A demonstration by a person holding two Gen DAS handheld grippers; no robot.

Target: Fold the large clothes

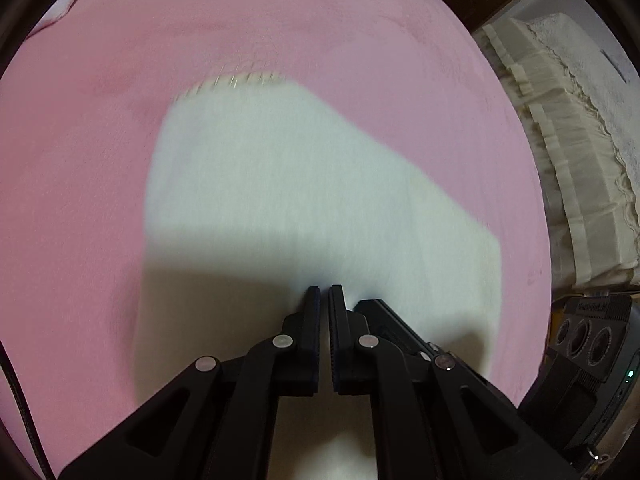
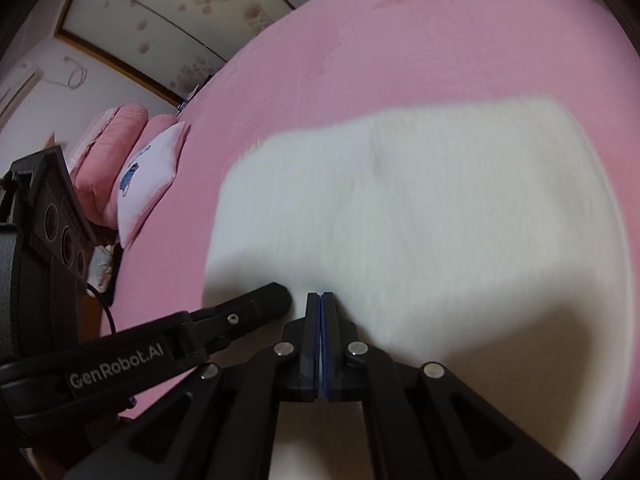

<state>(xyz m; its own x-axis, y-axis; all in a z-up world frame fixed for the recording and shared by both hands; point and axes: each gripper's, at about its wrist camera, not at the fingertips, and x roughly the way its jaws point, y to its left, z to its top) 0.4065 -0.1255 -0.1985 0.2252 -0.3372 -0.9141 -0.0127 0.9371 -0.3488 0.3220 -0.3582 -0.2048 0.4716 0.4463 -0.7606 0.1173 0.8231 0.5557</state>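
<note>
A large white cloth (image 1: 304,184) lies on a pink bed cover (image 1: 100,168), with a fringed far edge (image 1: 236,80). My left gripper (image 1: 324,290) is shut on the cloth's near edge. My right gripper (image 2: 321,296) is shut on the same near edge of the white cloth (image 2: 440,200), close beside the left one. The left gripper's finger (image 2: 256,304) shows in the right wrist view, just left of my right gripper. The right gripper's finger (image 1: 384,316) shows right of the left one. The cloth is motion-blurred in both views.
The pink bed cover (image 2: 400,48) fills most of both views. Pink and white pillows (image 2: 140,176) lie off the bed's left side. A cream frilled bedspread (image 1: 568,168) lies to the right of the bed. A papered wall (image 2: 172,8) stands behind.
</note>
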